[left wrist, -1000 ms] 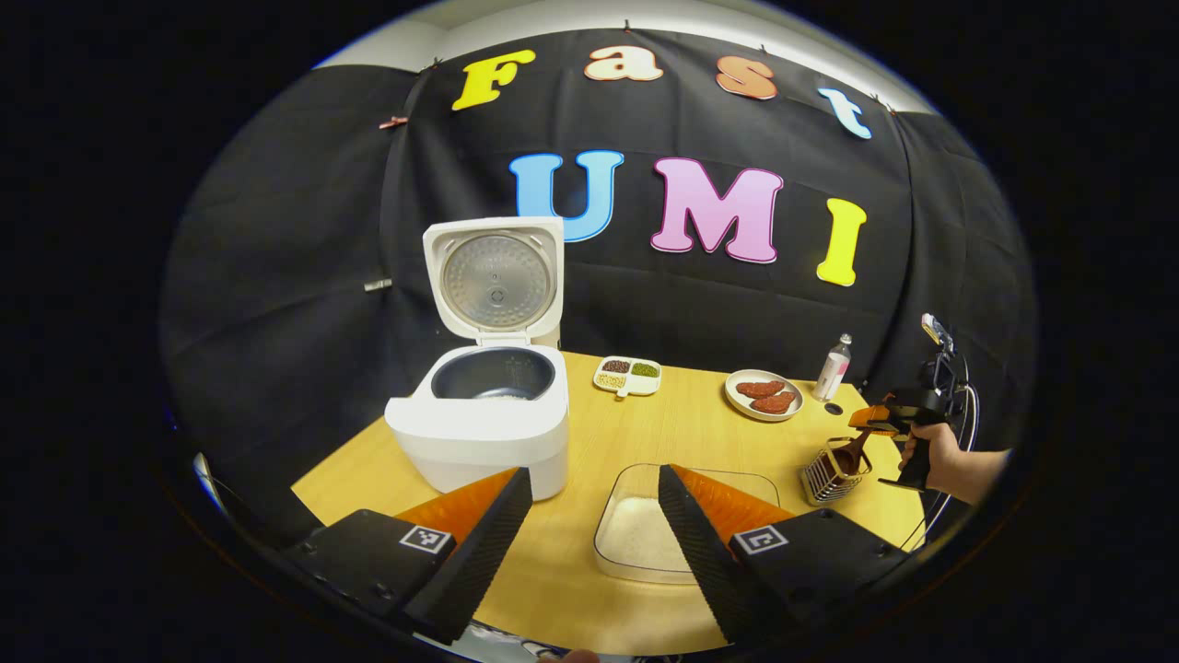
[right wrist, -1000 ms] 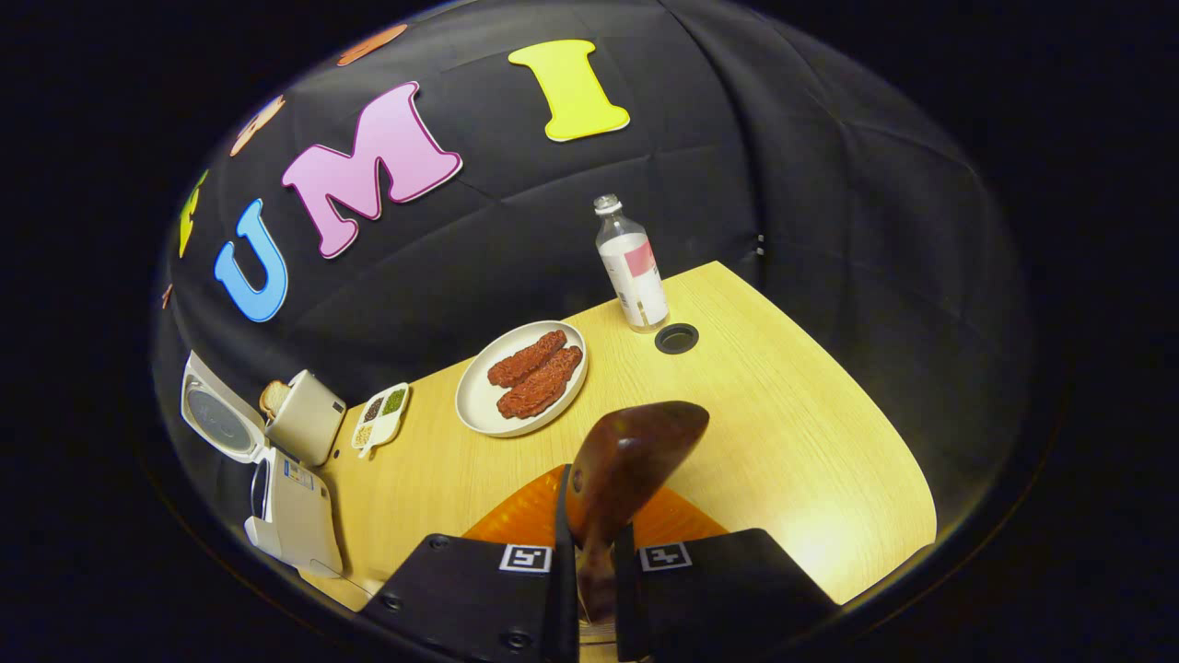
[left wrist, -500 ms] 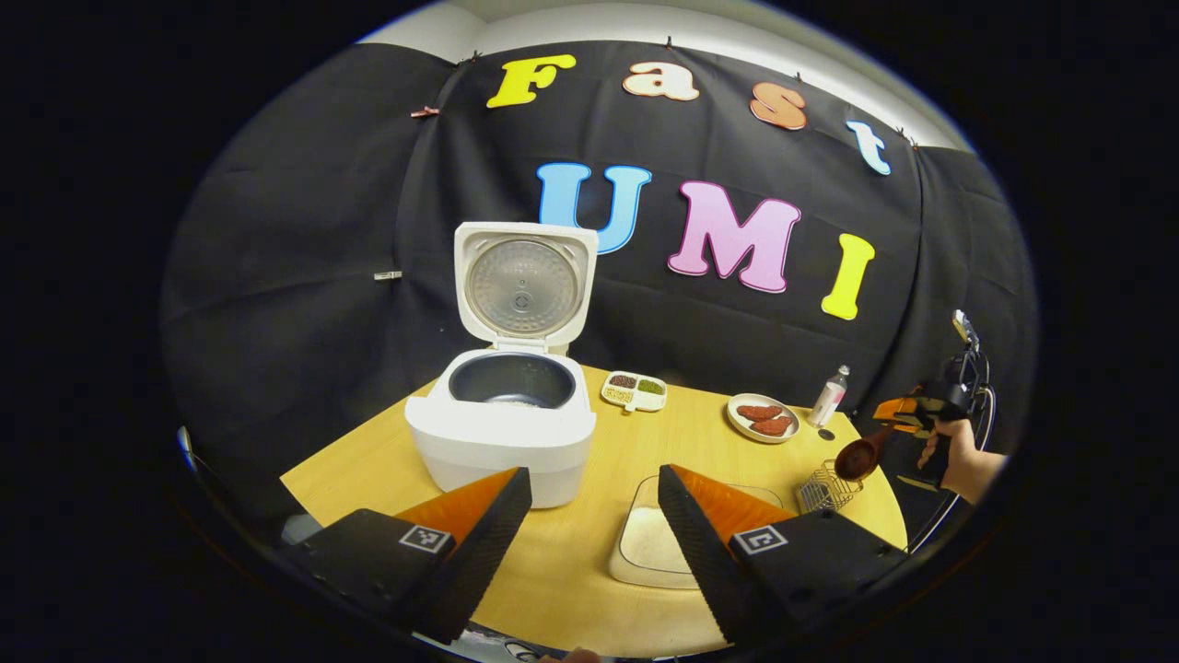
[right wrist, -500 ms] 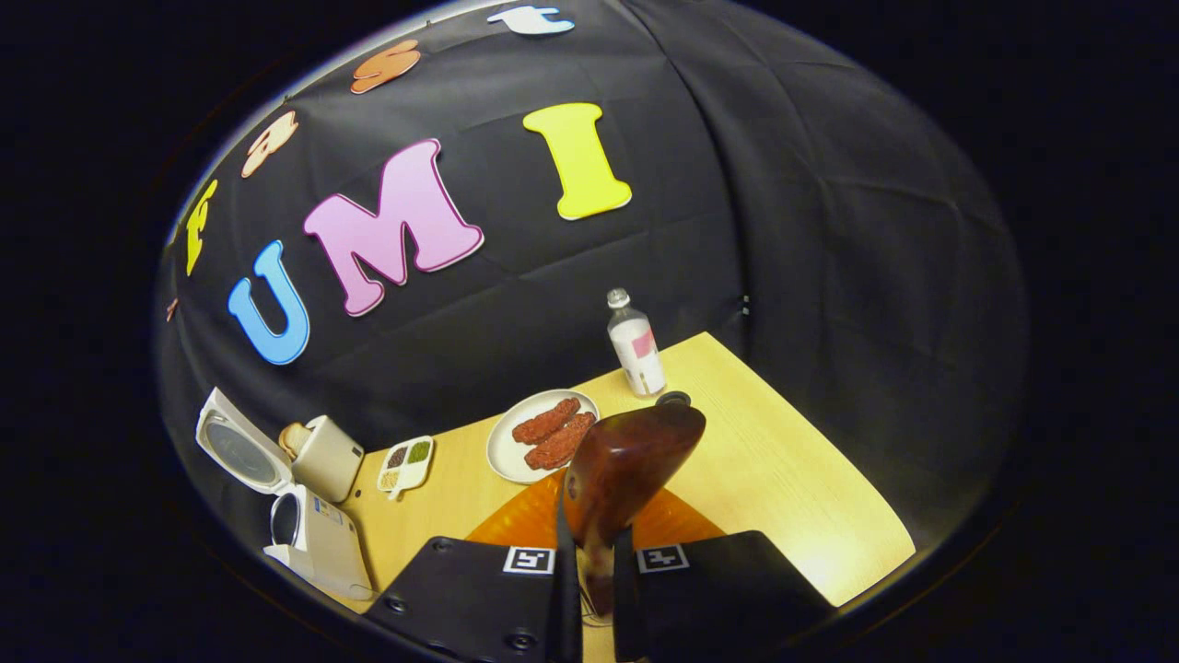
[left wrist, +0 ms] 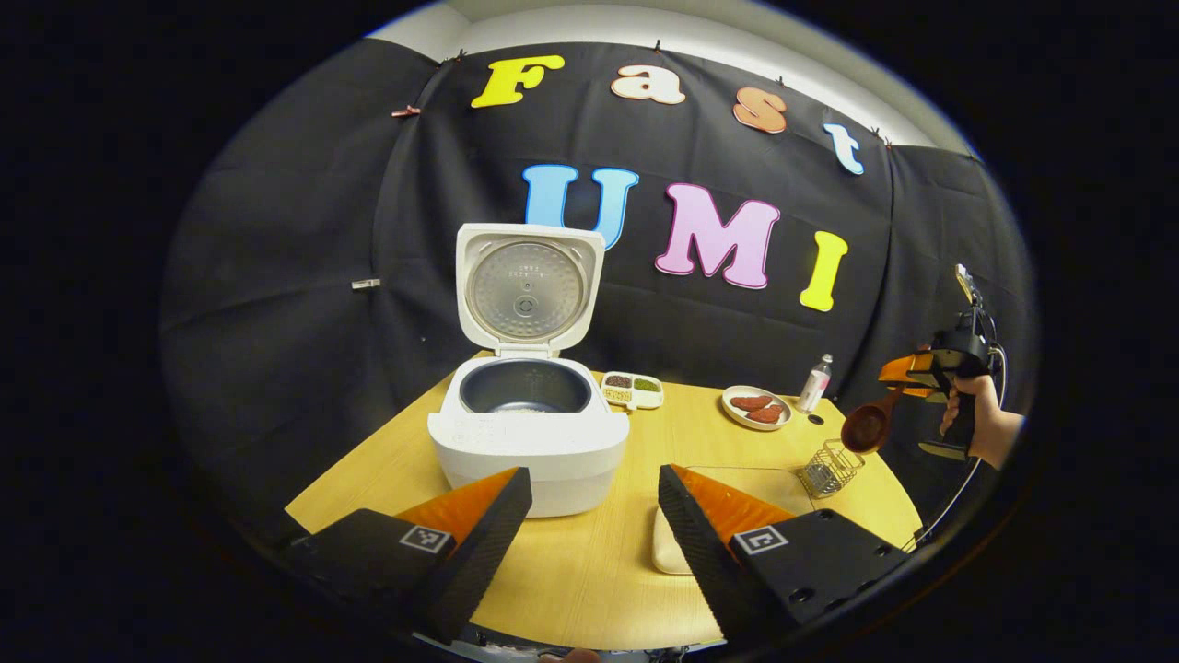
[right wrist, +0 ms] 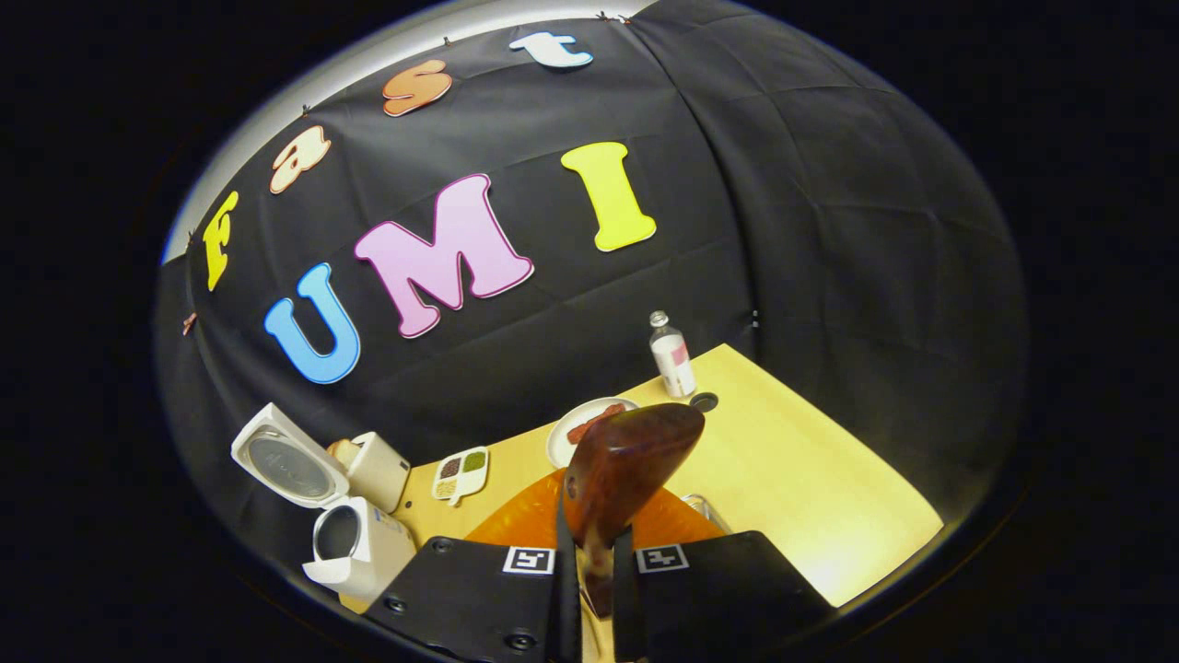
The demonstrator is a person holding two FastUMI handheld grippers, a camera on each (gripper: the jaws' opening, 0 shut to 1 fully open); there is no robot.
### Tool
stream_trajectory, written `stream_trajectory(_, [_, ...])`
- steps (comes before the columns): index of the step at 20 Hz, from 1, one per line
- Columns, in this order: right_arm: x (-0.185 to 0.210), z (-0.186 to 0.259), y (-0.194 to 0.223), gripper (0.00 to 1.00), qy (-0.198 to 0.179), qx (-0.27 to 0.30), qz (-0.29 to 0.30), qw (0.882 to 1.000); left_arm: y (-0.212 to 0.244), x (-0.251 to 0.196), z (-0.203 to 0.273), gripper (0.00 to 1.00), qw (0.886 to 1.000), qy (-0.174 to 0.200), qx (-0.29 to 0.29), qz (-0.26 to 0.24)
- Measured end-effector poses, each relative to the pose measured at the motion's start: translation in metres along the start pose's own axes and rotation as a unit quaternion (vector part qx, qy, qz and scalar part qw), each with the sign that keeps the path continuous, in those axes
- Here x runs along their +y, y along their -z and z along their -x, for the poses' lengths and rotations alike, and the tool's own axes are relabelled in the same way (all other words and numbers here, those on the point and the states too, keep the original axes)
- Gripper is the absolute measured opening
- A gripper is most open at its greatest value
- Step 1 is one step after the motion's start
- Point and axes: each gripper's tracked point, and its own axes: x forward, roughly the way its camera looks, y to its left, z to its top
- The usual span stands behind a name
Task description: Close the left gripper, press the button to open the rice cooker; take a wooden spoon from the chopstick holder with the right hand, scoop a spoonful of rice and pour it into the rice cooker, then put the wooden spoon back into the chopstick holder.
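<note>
Gripping the wooden spoon [right wrist: 626,456] between both fingers, the right gripper [right wrist: 595,562] hovered above the chopstick holder [left wrist: 829,468] near the tabletop's [left wrist: 589,571] right edge. The left gripper [left wrist: 594,525] stood with jaws apart before the open rice cooker [left wrist: 530,433]; a bottle's [right wrist: 672,354] label was unreadable.

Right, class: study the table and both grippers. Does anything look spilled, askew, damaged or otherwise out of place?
Nothing stands out. The rice cooker stands level with its lid up, the chopstick holder is upright, and the wooden spoon sits clamped in the right gripper. No rice shows on the table.
</note>
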Motion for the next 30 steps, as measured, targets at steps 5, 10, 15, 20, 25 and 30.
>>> stream_trajectory(5, [0.038,0.020,0.053,0.18,-0.014,0.021,-0.015,1.000,-0.001,0.025,0.004,0.95,1.000,0.026,-0.001,-0.008])
stream_trajectory(10, [0.066,0.022,0.107,0.18,-0.028,0.041,0.013,0.999,0.006,0.041,0.004,0.96,0.999,0.046,0.008,-0.012])
stream_trajectory(15, [0.080,0.010,0.152,0.17,-0.027,0.052,0.060,0.996,0.016,0.048,-0.001,0.95,0.998,0.057,0.017,-0.005])
stream_trajectory(20, [0.075,-0.007,0.186,0.17,-0.009,0.049,0.111,0.993,0.033,0.060,-0.013,0.96,0.997,0.063,0.037,0.006])
stream_trajectory(25, [0.066,-0.012,0.197,0.18,0.021,0.030,0.142,0.989,0.044,0.074,-0.023,0.96,0.997,0.060,0.048,0.019])
stream_trajectory(30, [0.090,0.001,0.226,0.17,0.002,0.053,0.136,0.989,0.049,0.085,-0.027,0.95,0.996,0.057,0.057,0.026])
